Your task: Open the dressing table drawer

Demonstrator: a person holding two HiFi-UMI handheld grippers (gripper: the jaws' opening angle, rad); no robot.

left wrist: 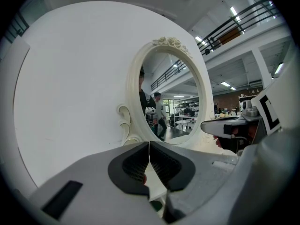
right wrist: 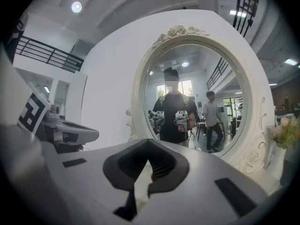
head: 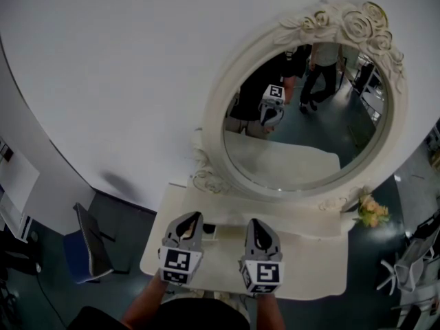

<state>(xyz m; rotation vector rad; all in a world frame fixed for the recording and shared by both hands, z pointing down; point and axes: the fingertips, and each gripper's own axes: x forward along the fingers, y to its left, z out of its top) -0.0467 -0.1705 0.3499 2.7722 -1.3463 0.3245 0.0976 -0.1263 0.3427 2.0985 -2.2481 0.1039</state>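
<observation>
The cream dressing table (head: pixel 313 270) stands against a white wall, with its oval mirror (head: pixel 302 163) in a carved frame (head: pixel 221 108). The drawer front is hidden under the tabletop's near edge in every view. My left gripper (head: pixel 187 220) and right gripper (head: pixel 258 225) hover side by side over the near part of the tabletop, both pointing at the mirror. The left gripper (left wrist: pixel 149 146) has its jaws together with nothing between them. The right gripper (right wrist: pixel 149 158) also has its pads meeting, empty. Each gripper view shows the other gripper beside it.
A small bunch of pale flowers (head: pixel 371 212) stands at the table's right end, beside the mirror frame. A small dark item (head: pixel 210 229) lies on the tabletop between the grippers. A blue chair (head: pixel 86 249) is left of the table, and white chairs (head: pixel 412 263) are at the right.
</observation>
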